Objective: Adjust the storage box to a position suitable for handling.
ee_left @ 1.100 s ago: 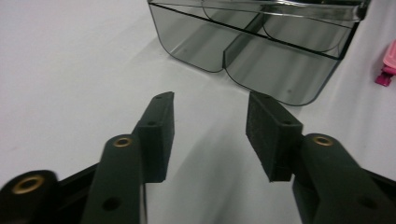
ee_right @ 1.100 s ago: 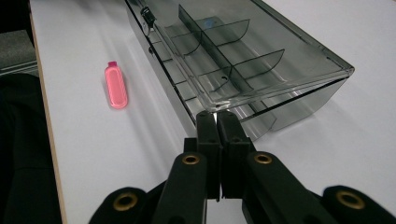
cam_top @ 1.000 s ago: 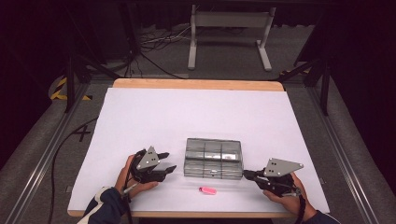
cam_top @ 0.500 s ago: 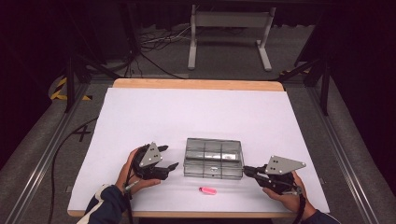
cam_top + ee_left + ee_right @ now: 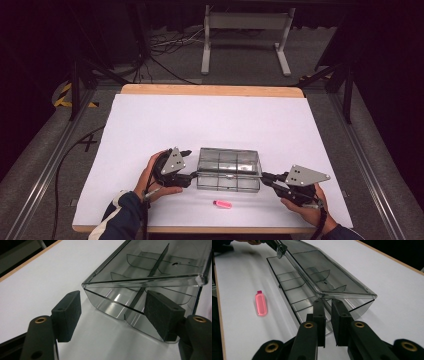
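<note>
A clear plastic compartment box [image 5: 229,169] lies near the table's front edge, its lid [image 5: 329,277] tilted up off the base. My left gripper [image 5: 191,165] is at the box's left end. It is open and its jaws have just been opening; in the left gripper view [image 5: 113,300] the box corner [image 5: 140,297] sits between the wide-apart pads, the right pad [image 5: 162,312] close to the base wall. My right gripper [image 5: 265,176] is at the box's right end. In the right gripper view [image 5: 328,302] its jaws have just been opening, and a narrow gap now straddles the end wall.
A small pink capsule-shaped item [image 5: 222,204] lies on the white table cover [image 5: 210,120] just in front of the box, and shows left of it [image 5: 260,303] in the right gripper view. The wooden table edge [image 5: 210,90] runs along the back.
The left gripper has moved up and toward the box's left end, and its jaws stand wider. The right hand has stayed in place.
</note>
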`<state>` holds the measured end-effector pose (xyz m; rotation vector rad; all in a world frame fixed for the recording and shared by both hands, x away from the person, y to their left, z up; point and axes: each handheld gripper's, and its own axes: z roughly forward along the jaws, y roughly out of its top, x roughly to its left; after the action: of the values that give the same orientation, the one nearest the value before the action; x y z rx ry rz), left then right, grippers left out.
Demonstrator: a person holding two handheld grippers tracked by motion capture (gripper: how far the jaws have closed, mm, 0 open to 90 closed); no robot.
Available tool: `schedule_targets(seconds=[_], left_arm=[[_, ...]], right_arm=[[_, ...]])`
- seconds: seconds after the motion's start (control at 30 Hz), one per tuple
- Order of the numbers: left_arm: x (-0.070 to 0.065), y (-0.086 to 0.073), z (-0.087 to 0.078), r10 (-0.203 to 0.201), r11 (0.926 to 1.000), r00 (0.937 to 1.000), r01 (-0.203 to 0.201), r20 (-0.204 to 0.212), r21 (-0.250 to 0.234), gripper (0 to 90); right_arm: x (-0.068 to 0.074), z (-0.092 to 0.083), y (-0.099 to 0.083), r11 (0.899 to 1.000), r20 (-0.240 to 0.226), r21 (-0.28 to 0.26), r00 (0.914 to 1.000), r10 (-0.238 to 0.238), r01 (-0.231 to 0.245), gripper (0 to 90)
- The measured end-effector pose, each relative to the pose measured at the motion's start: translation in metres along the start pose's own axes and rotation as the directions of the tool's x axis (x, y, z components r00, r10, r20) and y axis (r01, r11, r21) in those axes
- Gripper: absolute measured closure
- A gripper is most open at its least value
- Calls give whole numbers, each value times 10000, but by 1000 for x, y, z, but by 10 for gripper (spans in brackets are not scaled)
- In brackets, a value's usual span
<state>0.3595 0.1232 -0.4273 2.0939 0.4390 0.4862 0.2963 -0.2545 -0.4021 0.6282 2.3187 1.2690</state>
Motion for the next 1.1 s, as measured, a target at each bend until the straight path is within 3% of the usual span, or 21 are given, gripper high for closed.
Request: schedule_targets(seconds=[0.17, 0.23, 0.3, 0.53, 0.87, 1.1], left_arm=[[0, 7, 3, 236, 9996, 9997, -237, -77, -130, 349], [1, 10, 4, 352, 9992, 9994, -351, 36, -194, 430], [0, 12, 4, 581, 9978, 9983, -583, -50, -315, 463], [-2, 19, 9, 844, 9959, 9964, -841, 64, -345, 547], [0, 22, 9, 792, 9957, 9969, -790, 14, -493, 579], [3, 27, 11, 709, 9944, 9974, -696, 137, -798, 650]], right_arm=[[-1, -1, 2, 9998, 112, -170, 9999, 44, -42, 809], [-1, -1, 2, 9998, 157, -214, 9999, 27, -24, 804], [-2, -1, 3, 9997, 178, -256, 9998, 13, -8, 805], [-4, -2, 3, 9992, 399, -395, 9992, 27, -11, 786], [-7, -2, 4, 9980, 886, -579, 9959, -197, 249, 697], [-10, 0, 11, 9925, 1086, -978, 9921, -622, 730, 730]])
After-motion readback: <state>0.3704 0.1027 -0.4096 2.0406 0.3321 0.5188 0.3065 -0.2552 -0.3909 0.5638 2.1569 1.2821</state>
